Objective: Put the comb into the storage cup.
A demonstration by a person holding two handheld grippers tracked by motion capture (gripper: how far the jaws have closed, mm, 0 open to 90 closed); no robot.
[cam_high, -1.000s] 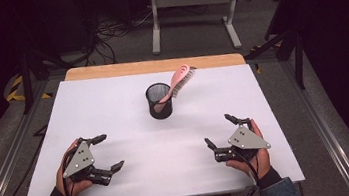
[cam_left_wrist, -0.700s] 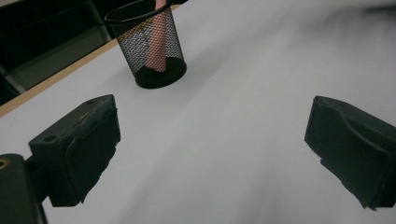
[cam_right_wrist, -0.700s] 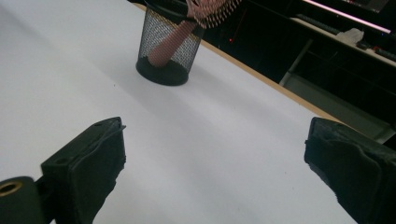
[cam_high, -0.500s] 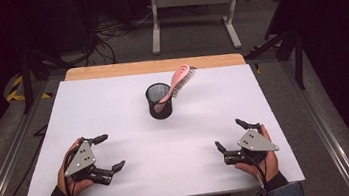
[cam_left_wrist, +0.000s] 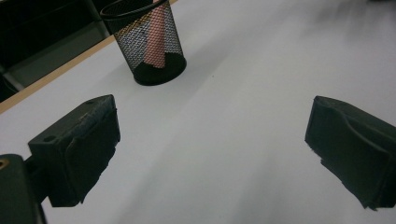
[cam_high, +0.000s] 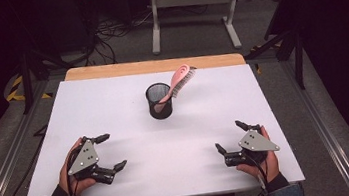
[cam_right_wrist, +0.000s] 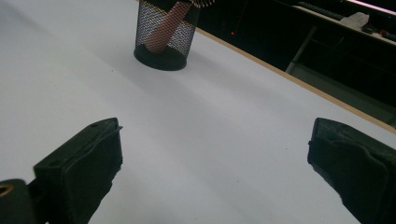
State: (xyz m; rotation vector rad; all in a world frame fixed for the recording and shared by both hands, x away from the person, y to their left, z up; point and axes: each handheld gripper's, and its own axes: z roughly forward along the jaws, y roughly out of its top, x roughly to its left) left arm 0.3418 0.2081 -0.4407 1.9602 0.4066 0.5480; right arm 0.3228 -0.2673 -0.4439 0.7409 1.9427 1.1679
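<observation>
The pink brush (cam_high: pixel 179 81) stands handle-down in the black mesh cup (cam_high: pixel 159 101), leaning toward the desk's far right so its bristled head clears the rim, easy to grasp. The cup sits mid-desk, nearer the far edge. Both tongs rest near the near edge, left (cam_high: pixel 109 152) and right (cam_high: pixel 229 136), jaws spread wide, empty, well apart from the brush.

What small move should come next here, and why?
Probably send the right claw, jaws wide, forward toward the pink brush. It leans out of the black mesh cup toward that side, bristle head above the rim. Both claws rest open near the table's front edge; the left claw holds nothing either.
</observation>
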